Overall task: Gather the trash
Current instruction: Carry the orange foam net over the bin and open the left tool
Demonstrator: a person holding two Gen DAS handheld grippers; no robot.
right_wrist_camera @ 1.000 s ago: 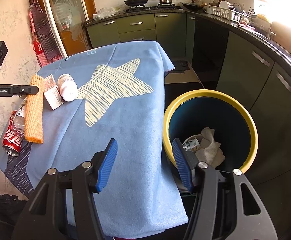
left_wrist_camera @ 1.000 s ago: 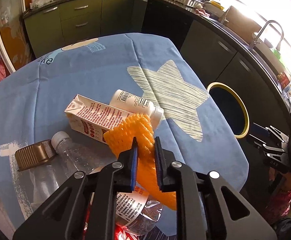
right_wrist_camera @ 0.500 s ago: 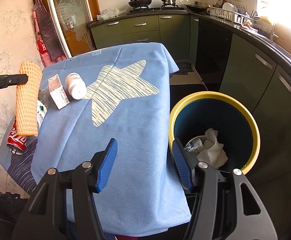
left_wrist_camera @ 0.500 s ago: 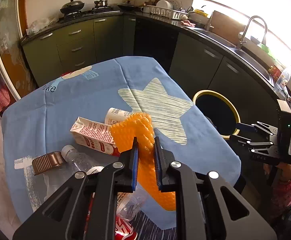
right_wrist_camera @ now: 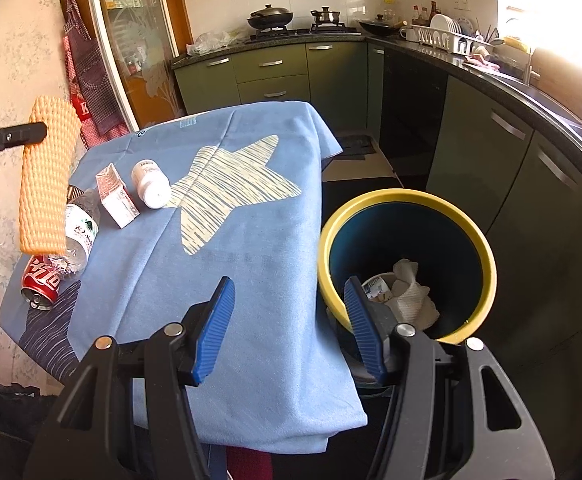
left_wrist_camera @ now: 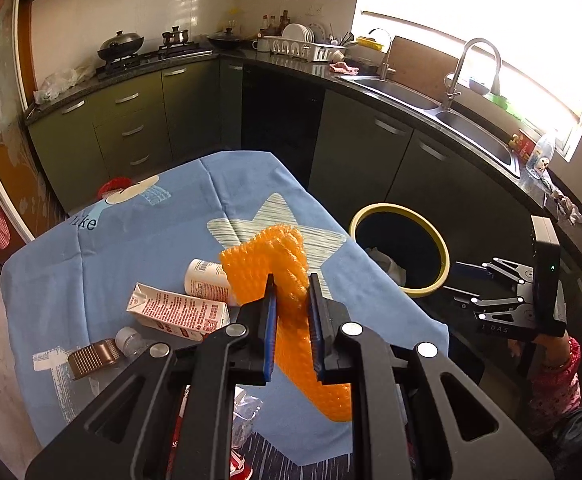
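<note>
My left gripper (left_wrist_camera: 293,285) is shut on an orange foam net sleeve (left_wrist_camera: 279,264) and holds it high above the table; the sleeve hangs down in the right wrist view (right_wrist_camera: 45,176). On the blue star cloth (right_wrist_camera: 231,232) lie a small carton (right_wrist_camera: 117,194), a white pill bottle (right_wrist_camera: 151,184), a clear plastic bottle (right_wrist_camera: 79,232), a red soda can (right_wrist_camera: 41,282) and a brown cap (left_wrist_camera: 91,358). My right gripper (right_wrist_camera: 287,300) is open and empty, over the table edge beside the yellow-rimmed bin (right_wrist_camera: 483,248), which holds crumpled paper (right_wrist_camera: 409,292).
Dark green kitchen cabinets (right_wrist_camera: 275,72) and a black counter with a sink (left_wrist_camera: 471,132) curve around the right side. The bin stands on the floor between table and cabinets (left_wrist_camera: 443,256). A glass door (right_wrist_camera: 131,52) is at the back left.
My left gripper has lifted the orange sleeve higher off the table and away from the other trash. The right gripper has stayed open near the bin, shifting slightly.
</note>
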